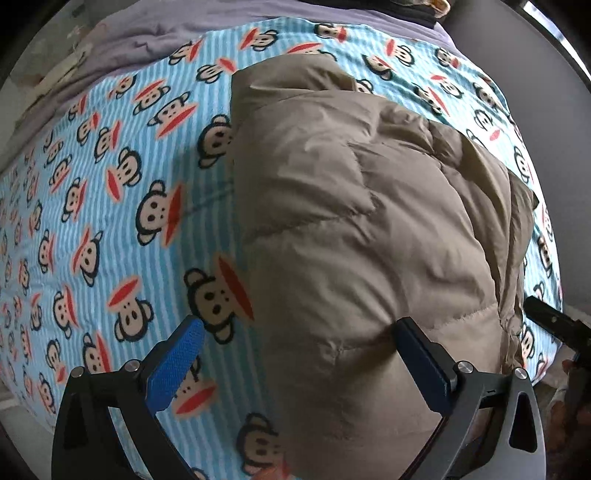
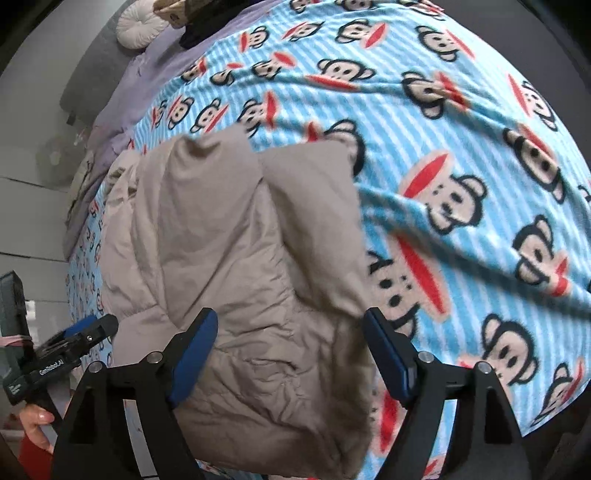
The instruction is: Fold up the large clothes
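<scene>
- A bed carries a blue striped blanket (image 1: 110,206) printed with monkey faces; the blanket covers most of the top, and a lilac sheet (image 1: 147,40) shows beyond its far edge.
- A tan puffer jacket (image 1: 351,221) lies bunched on the blanket, running from the bed's near edge toward the middle; in the right wrist view the jacket (image 2: 229,258) sits toward the left side of the blanket (image 2: 461,147), with its near end hanging over the edge.
- The left gripper (image 1: 299,347) hovers at the near edge, its blue pads spread wide; one pad is over the blanket, the other against the jacket's near end. It grasps nothing.
- The right gripper (image 2: 290,343) is likewise spread wide and released, its jaws straddling the jacket's near end.
- A round white cushion (image 2: 138,26) rests at the bed's far corner.
</scene>
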